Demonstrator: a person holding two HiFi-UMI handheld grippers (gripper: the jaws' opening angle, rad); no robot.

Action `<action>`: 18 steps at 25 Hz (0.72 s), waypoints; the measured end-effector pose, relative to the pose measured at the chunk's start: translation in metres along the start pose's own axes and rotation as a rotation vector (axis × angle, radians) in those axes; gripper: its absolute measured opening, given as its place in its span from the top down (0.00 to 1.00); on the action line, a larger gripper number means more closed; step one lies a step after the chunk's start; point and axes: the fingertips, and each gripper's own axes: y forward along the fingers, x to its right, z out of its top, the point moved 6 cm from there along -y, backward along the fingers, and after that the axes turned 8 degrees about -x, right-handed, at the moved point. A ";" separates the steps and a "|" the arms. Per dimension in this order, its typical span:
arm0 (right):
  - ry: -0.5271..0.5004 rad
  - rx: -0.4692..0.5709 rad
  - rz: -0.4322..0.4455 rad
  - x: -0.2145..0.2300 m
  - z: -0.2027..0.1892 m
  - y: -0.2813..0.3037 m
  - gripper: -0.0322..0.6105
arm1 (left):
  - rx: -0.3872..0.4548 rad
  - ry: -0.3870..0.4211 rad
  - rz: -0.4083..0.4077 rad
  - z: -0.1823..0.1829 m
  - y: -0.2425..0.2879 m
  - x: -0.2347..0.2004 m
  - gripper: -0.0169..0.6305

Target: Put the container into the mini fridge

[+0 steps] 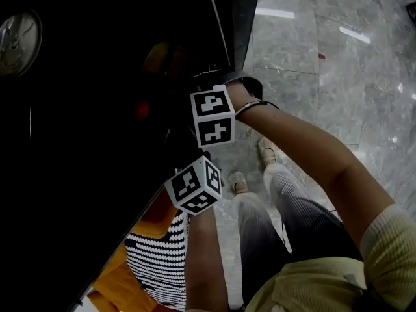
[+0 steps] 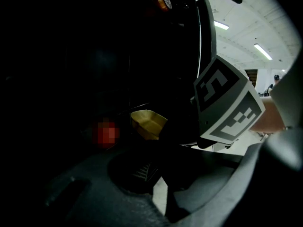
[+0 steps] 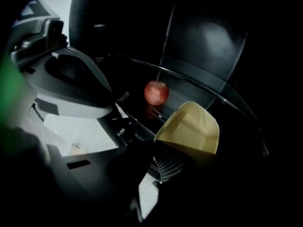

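A pale yellow container (image 3: 191, 126) hangs tilted just inside the dark mini fridge (image 1: 97, 148), with my right gripper (image 3: 158, 167) shut on its near rim. The left gripper view catches the same container (image 2: 147, 123) from the side, below the right gripper's marker cube (image 2: 227, 103). My left gripper (image 2: 158, 178) sits lower and closer to me, its jaws nearly together with nothing between them. In the head view only the two marker cubes show, the right one (image 1: 212, 116) above the left one (image 1: 195, 186). The fingertips there are lost in the dark.
A red apple (image 3: 156, 92) rests on the glass shelf (image 3: 208, 89) behind the container. The fridge's front edge (image 1: 234, 18) runs beside the grey marble floor (image 1: 325, 57). My legs and shoes (image 1: 266, 151) stand close below. A striped and orange cloth (image 1: 156, 259) lies low left.
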 end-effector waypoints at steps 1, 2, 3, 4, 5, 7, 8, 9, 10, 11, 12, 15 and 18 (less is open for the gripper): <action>-0.001 0.003 -0.003 0.002 0.001 0.001 0.90 | 0.002 0.000 0.003 0.000 0.001 0.000 0.94; -0.004 0.007 -0.007 0.004 0.002 0.001 0.90 | 0.005 -0.001 0.006 0.001 0.001 -0.001 0.94; -0.007 0.011 -0.012 0.006 0.004 0.002 0.90 | 0.008 -0.003 0.008 0.000 0.001 -0.002 0.94; -0.011 0.015 -0.016 0.006 0.006 0.002 0.90 | 0.010 -0.007 0.010 0.000 0.001 -0.003 0.94; -0.017 0.019 -0.019 0.006 0.007 0.003 0.90 | 0.012 -0.011 0.012 -0.001 0.001 -0.003 0.94; -0.030 0.027 -0.019 0.007 0.012 0.007 0.90 | 0.012 -0.018 0.013 -0.002 0.002 -0.006 0.94; -0.038 0.031 -0.016 0.008 0.014 0.010 0.90 | 0.012 -0.021 0.013 -0.002 0.004 -0.007 0.94; -0.048 0.035 -0.012 0.010 0.015 0.013 0.90 | 0.011 -0.023 0.013 -0.001 0.006 -0.007 0.94; -0.057 0.038 -0.008 0.012 0.016 0.015 0.90 | 0.011 -0.024 0.013 0.000 0.007 -0.008 0.94; -0.063 0.039 -0.006 0.014 0.016 0.017 0.90 | 0.012 -0.024 0.014 0.002 0.008 -0.008 0.94; -0.064 0.040 -0.006 0.015 0.017 0.018 0.90 | 0.013 -0.024 0.014 0.003 0.008 -0.008 0.94; -0.050 0.047 -0.008 0.017 0.019 0.020 0.90 | 0.019 -0.029 0.021 0.005 0.006 -0.013 0.94; -0.041 0.066 -0.023 0.017 0.021 0.023 0.89 | 0.026 -0.036 0.028 0.005 0.007 -0.016 0.94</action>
